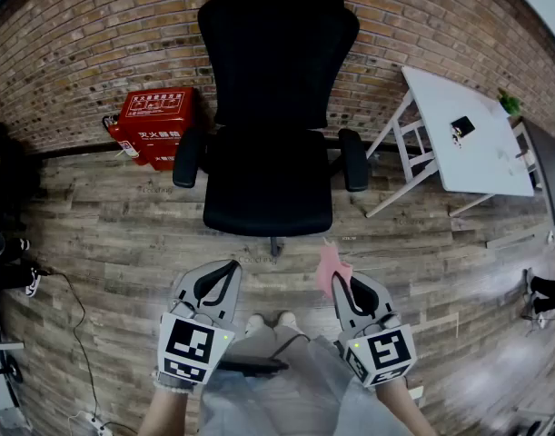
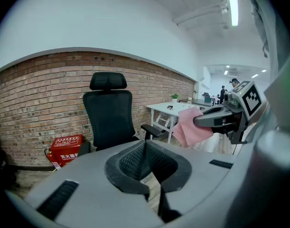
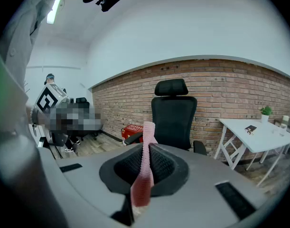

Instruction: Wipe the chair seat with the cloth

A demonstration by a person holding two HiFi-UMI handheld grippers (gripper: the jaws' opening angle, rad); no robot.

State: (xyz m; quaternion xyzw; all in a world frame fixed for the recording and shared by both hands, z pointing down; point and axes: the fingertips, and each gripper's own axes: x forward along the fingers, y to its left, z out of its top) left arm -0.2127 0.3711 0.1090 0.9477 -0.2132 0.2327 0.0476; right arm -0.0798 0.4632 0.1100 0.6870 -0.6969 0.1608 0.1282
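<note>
Brick wall (image 1: 95,53) at the back, wood plank floor (image 1: 104,234), and a black office chair (image 1: 272,89) parked up against the bricks with its seat (image 1: 268,184) facing the person. To the chair's left a red box (image 1: 154,116) sits on the floor by the wall, and on the other side a white worktop (image 1: 468,139) has some small dark thing lying on it. The person stands just in front of the chair with both tools held out low. The right tool (image 1: 336,282) is pinching a pink cloth (image 1: 332,266), jaws clamped on it, so a strip of it sticks up out of the tips. That cloth is up in the air, near the front edge of the seat but not touching it. The left tool (image 1: 233,266) has its jaws pressed together with nothing between them, and it's held level with the right one, a bit apart from it, also short of the seat.
</note>
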